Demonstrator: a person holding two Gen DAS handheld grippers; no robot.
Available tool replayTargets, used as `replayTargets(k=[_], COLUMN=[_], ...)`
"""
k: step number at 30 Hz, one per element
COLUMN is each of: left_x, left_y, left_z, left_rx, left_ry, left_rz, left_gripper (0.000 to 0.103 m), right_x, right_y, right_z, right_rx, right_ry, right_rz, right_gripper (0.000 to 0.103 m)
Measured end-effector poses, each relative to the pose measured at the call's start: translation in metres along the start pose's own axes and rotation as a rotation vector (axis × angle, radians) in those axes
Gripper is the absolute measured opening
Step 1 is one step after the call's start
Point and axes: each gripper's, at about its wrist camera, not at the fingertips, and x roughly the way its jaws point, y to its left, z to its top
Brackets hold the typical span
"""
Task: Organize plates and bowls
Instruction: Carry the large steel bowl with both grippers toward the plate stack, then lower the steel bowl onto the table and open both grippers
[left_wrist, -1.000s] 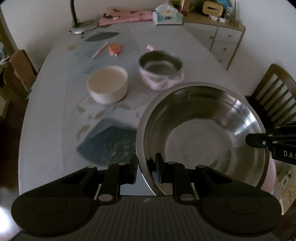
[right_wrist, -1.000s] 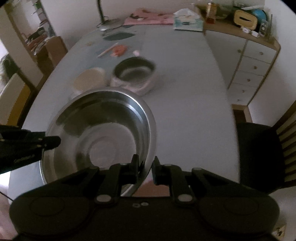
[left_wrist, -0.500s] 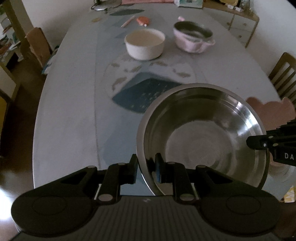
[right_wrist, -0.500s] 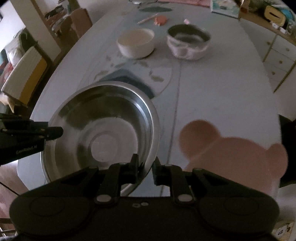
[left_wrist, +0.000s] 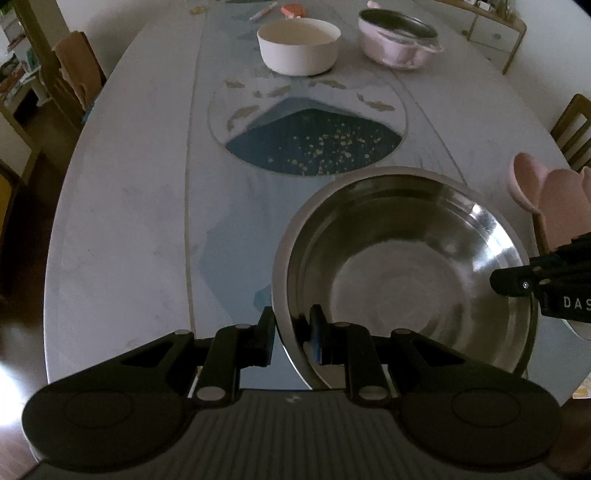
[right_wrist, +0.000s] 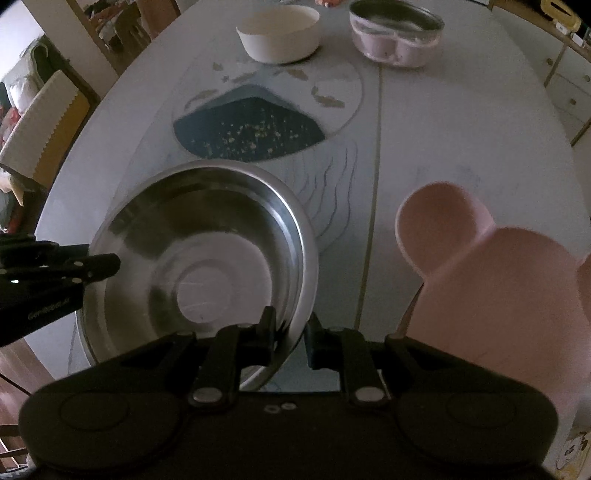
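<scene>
Across the left wrist view, a pale oval surface (left_wrist: 122, 206) fills the frame, with a printed runner and a dark blue patch (left_wrist: 314, 147) down its middle; chairs stand at both sides and a dresser (left_wrist: 491, 29) at the far right. The steel bowl (left_wrist: 402, 266), shiny and empty, sits at the near right. The left claw (left_wrist: 291, 332) is clenched on its near rim, one finger outside, one inside. The right claw (left_wrist: 517, 284) pinches the bowl's right rim. A white bowl (left_wrist: 299, 44) and a pink pot (left_wrist: 399, 40) stand far back, side by side. A pink bear-shaped plate (left_wrist: 554, 203) shows at the right edge. Compared with half a second ago, the far dishes sit higher in frame and the blue patch is closer.

From the right wrist view, the same surface (right_wrist: 461, 129) runs away toward the white bowl (right_wrist: 280, 33) and pink pot (right_wrist: 399, 37). The steel bowl (right_wrist: 195, 266) lies at the near left, its flat base reflecting light. The right claw (right_wrist: 290, 332) grips its near rim; the left claw (right_wrist: 88, 267) holds the opposite rim. The pink plate (right_wrist: 498, 288) sits just right of the bowl, larger than before.
</scene>
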Motion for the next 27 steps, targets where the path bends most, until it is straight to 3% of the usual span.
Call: replayTargets(k=[5,13,18,27], left_x=[0.003,0.0,-0.012,-0.049], left_y=[-0.002,0.007,0.008,0.007], left_z=[-0.001,0.004,0.009,0.036], left_rx=[0.014,-0.004,0.009,0.054], left_ry=[0.001,0.018,0.006,-0.087], left_rz=[0.018,-0.027,-0.037,-0.072], left_gripper=[0.018,0.018,0.019,0.028], right_x=[0.008,0.006,-0.01,-0.05], right_y=[0.004,0.005,0.005,0.002], right_z=[-0.002,-0.001,0.002,0.02], right_rx=[-0.011,-0.006,-0.007,-0.008], right_ry=[0.017,0.043,0.017,-0.063], right_rz=[-0.009,0.0,0.0,-0.014], right_gripper=[0.02,0.029,0.041,0.047])
